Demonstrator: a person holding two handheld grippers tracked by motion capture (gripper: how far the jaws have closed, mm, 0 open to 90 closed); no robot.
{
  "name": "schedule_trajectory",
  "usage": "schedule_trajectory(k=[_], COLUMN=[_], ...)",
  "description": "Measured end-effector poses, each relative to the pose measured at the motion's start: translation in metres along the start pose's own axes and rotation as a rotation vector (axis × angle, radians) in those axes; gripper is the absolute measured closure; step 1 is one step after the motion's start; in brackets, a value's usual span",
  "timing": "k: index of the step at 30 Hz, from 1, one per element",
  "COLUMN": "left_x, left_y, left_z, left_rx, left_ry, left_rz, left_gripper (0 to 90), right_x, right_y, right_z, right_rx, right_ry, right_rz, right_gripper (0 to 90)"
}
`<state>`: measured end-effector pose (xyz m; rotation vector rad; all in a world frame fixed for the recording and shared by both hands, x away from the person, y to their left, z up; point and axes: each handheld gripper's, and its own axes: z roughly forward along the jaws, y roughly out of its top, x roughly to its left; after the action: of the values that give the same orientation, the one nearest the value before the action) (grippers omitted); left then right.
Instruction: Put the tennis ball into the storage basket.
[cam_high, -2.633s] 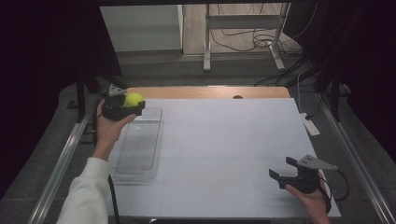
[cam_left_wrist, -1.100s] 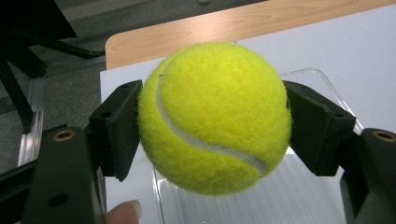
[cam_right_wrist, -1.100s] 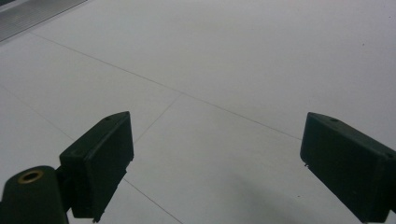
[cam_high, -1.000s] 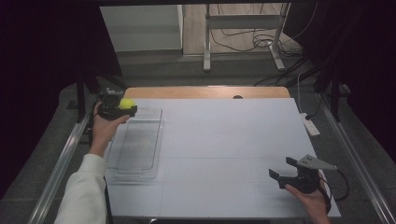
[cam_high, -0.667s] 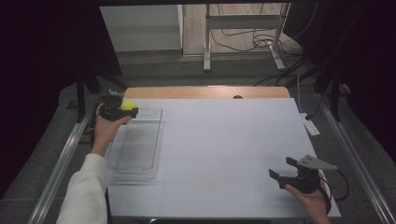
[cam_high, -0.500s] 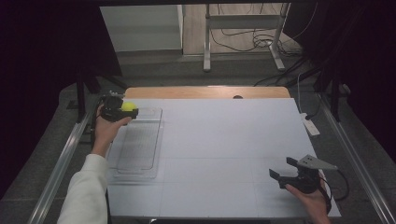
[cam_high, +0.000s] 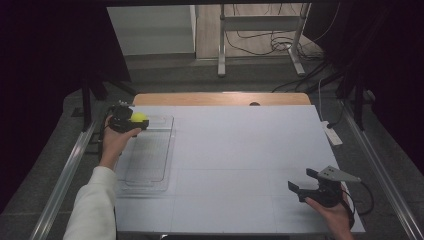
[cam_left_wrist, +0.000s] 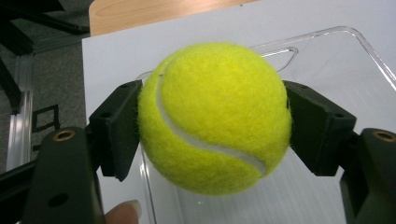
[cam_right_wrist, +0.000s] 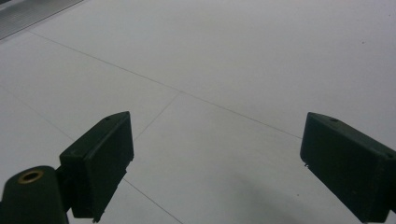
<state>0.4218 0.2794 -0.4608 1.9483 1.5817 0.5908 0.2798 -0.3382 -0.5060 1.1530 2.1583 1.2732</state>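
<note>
Left tool (cam_left_wrist: 212, 121) is clamping a fuzzy yellow-green tennis ball (cam_left_wrist: 212, 116), no print legible, over the far end of the clear plastic tray (cam_high: 150, 165) at the frame's upper left. Right tool (cam_right_wrist: 215, 163) is resting released, jaws spread, over the white bench (cam_high: 250, 150), lower right.

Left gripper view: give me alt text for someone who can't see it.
A yellow tennis ball is clamped between the left gripper's two black jaws, above the end of a clear plastic tray on the white table.

tennis ball (cam_left_wrist: 212, 116) above tray's (cam_high: 165, 150) far end.
</note>
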Motion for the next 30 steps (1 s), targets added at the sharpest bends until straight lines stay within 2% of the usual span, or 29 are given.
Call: schedule_trajectory(k=[10, 22, 27, 30], left_x=[-0.004, -0.002, -0.005, -0.008], left_y=[0.0, -0.006, -0.006, -0.005], left_z=[0.005, 0.015, 0.017, 0.02], left_rx=[0.015, 0.072, 0.078, 0.098], left_ry=[-0.008, -0.01, -0.014, -0.018], left_rz=[0.007, 0.015, 0.021, 0.021], left_gripper=[26.4, 26.4, 26.3, 26.4], right_x=[0.0, 0.0, 0.0, 0.0], right_y=[0.0, 0.0, 0.0, 0.0], right_z=[0.0, 0.0, 0.001, 0.001], right_rx=[0.0, 0.002, 0.003, 0.002], right_ry=[0.0, -0.001, -0.001, -0.001], right_rz=[0.0, -0.001, 0.0, 0.0], right_gripper=[9.8, 9.8, 9.8, 9.8])
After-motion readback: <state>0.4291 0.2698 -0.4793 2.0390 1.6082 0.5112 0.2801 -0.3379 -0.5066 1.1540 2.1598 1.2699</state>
